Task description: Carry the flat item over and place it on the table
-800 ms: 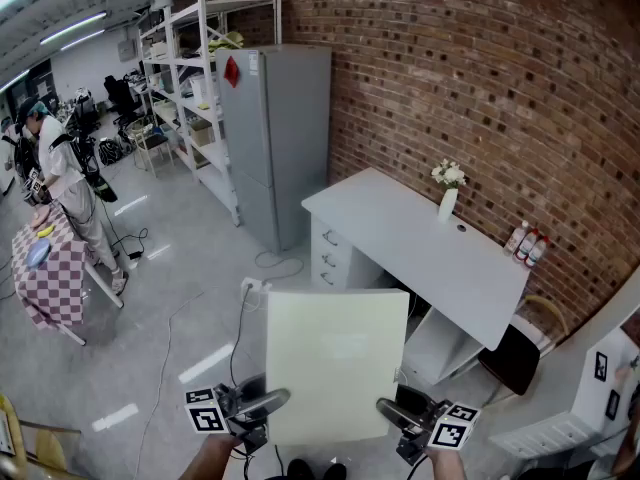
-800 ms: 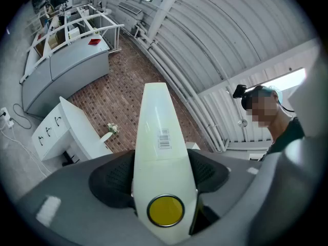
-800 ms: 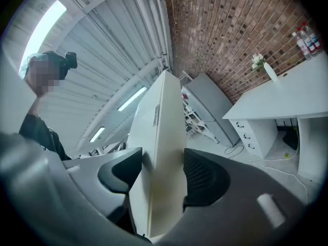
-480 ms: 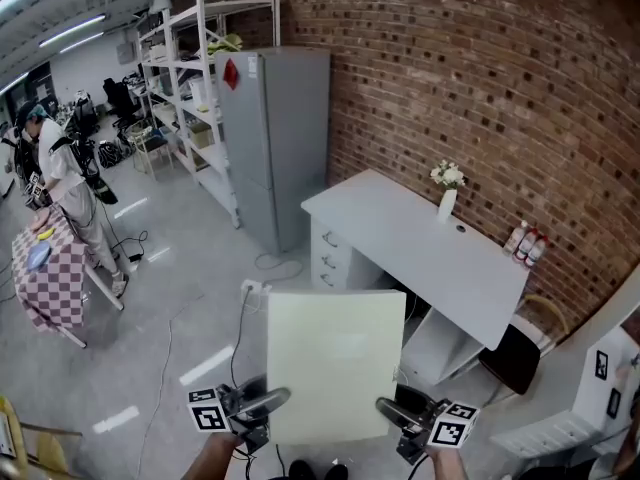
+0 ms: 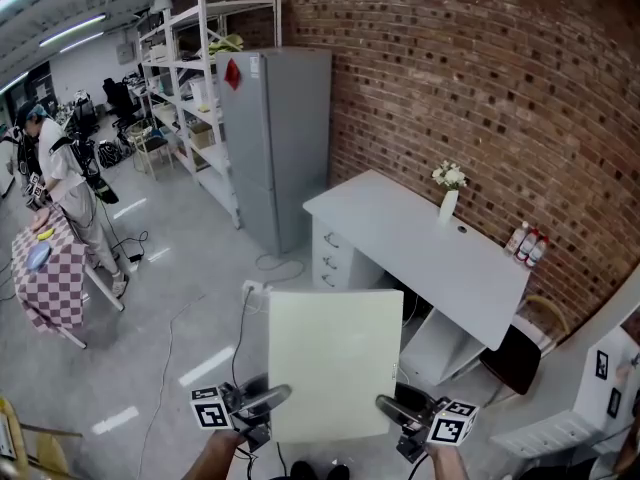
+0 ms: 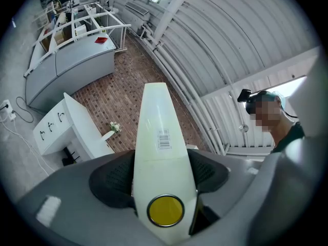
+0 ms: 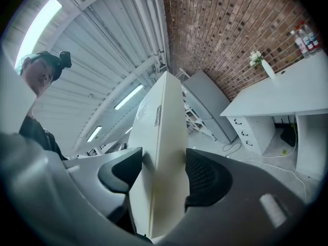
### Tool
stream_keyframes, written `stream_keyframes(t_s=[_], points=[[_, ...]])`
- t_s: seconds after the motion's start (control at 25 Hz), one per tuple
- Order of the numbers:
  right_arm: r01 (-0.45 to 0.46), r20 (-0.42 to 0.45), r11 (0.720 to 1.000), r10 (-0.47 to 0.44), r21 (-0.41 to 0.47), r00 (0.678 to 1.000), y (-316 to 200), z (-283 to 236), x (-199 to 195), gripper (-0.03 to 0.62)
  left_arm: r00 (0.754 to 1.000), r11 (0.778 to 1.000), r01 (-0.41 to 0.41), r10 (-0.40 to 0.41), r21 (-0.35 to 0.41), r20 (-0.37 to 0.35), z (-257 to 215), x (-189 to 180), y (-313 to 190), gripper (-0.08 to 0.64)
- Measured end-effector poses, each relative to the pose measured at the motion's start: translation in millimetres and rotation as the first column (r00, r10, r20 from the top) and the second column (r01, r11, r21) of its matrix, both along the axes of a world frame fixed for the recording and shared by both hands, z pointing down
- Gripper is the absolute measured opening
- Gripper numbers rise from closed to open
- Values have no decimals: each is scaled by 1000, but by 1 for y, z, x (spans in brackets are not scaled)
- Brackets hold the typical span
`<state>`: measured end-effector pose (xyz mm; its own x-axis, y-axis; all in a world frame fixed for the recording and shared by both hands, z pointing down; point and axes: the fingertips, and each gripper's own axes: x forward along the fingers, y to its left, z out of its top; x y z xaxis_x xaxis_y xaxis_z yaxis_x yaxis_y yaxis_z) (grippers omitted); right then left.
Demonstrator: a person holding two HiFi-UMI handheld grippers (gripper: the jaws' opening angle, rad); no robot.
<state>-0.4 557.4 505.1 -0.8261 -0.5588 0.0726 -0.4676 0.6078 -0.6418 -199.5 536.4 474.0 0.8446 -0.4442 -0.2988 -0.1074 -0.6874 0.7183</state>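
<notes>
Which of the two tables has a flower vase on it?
The white desk against the brick wall; the other table, far left, wears a checkered cloth.

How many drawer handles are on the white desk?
3: top handle, middle handle, bottom handle, one above another on the desk front nearest the fridge. None seems hidden.

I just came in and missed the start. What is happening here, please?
A person carries a pale flat panel out in front. The left gripper and the right gripper are each clamped on its near edge. The white table stands ahead by the brick wall, with a vase on it. The panel is not yet on the table.
</notes>
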Motion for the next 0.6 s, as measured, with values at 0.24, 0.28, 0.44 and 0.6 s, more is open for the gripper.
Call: stream_keyframes(t_s=[0.24,0.28,0.44,0.6], points=[[-4,-2,1000,4,1,1000,-8,-2,-13,253,1000,1000,-1,1,-1,-7,-1,-13,-8,313],[-5,-3,1000,5,0,1000,-9,-2,-16,252,1000,1000,-2,2,1,-7,-1,-16,-10,313],[-16,-4,1000,16,1,1000,-12,-1,-28,252,1000,1000,-9,9,0,-9,1,-29,-14,313],[-38,2,999,38,4,999,-13,0,-38,252,1000,1000,-25,25,-4,-16,3,-38,-18,313]])
